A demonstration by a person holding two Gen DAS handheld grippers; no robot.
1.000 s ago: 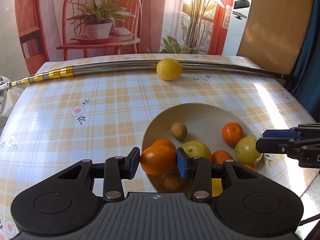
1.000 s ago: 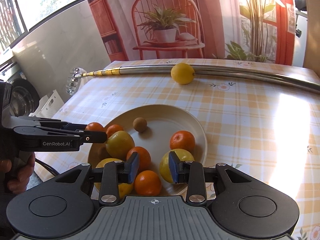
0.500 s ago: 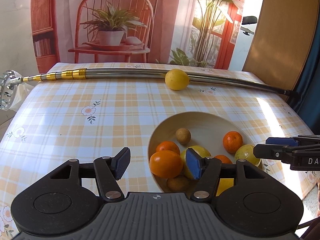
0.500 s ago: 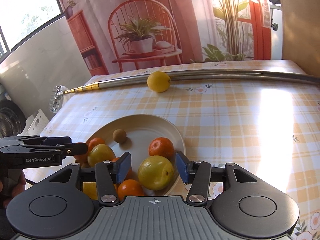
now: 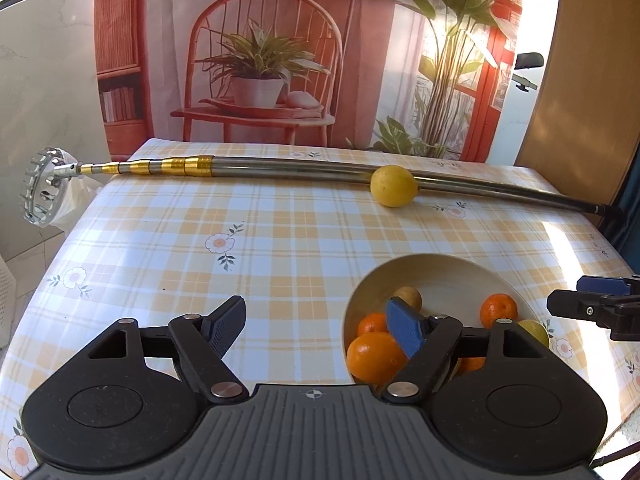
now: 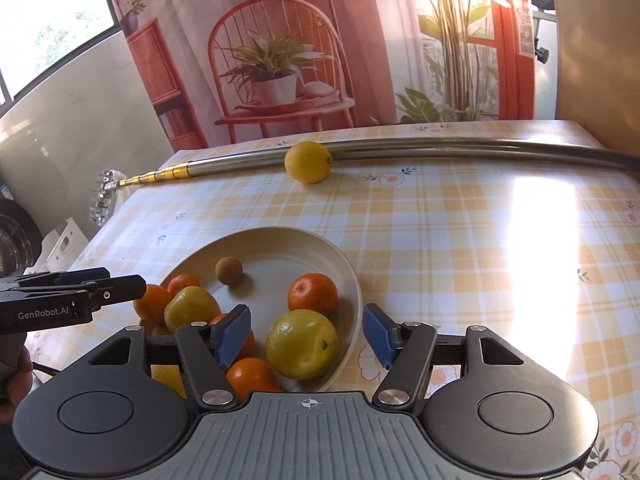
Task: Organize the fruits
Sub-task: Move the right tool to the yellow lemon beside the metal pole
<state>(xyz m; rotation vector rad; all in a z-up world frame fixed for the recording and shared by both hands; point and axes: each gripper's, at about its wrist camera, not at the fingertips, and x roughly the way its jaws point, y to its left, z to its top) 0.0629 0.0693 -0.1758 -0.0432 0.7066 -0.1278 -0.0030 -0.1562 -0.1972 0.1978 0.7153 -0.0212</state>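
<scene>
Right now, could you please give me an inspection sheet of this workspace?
Surface: checked floral tablecloth, sunlit patch at right.
Job's things: bowl holds oranges, yellow-green fruit, small brown fruit; lemon outside, against the pole.
Clutter: telescopic metal pole across the far side.
Grippers: left gripper and right gripper open, just been opening, holding nothing.
Cables: dark cable at the table's near-left edge.
Surroundings: printed backdrop, window.

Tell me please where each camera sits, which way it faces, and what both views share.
Left wrist: on the left tongs, facing down across the table; own open fingers show, right tongs tip at right.
Right wrist: on the right tongs, facing the plate; open fingers straddle a yellow-green fruit; left tongs and a hand at left.
Shared: plate, lemon, metal pole.
</scene>
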